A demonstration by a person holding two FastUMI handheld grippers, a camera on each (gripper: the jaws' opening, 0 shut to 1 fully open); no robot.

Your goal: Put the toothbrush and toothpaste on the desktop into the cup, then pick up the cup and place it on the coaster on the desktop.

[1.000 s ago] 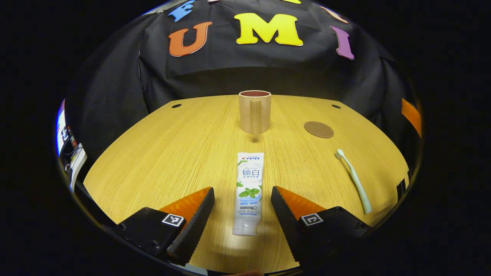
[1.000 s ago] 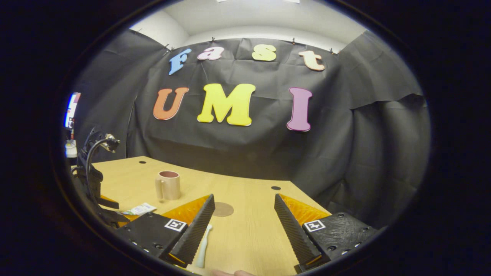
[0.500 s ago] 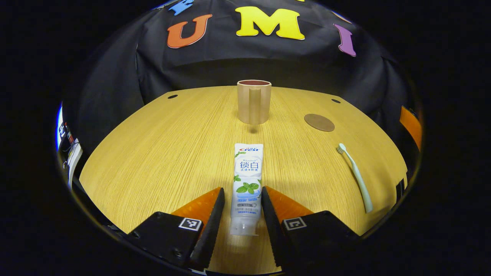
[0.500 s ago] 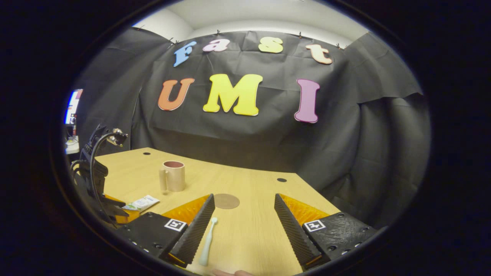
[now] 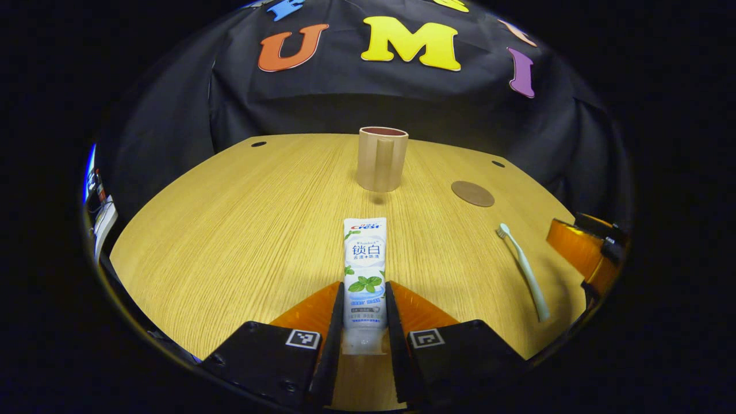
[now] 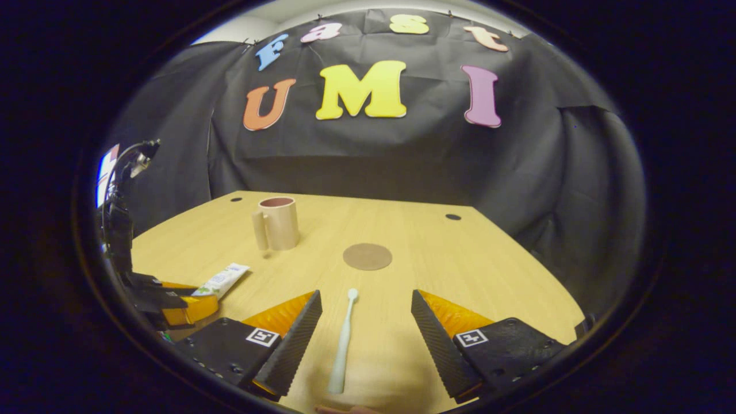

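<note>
Clamping the white printed toothpaste tube (image 5: 364, 270) flat on the tabletop (image 5: 247, 230), the left tool (image 5: 361, 339) sits before the tan cup (image 5: 381, 158); right tool (image 6: 366, 339) gapes astride the pale toothbrush (image 6: 344, 340); round brown coaster (image 6: 367, 256) beside the cup bare

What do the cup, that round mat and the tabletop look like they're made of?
Cup: probably matte ceramic or plastic; beige outside, reddish-brown inside, with no shine.
Round mat, the coaster: looks like cork or leather; flat, thin, dull brown. Too far off to tell.
Tabletop: wood or wood-look laminate; fine straight grain lines and a smooth, light yellow surface.
</note>
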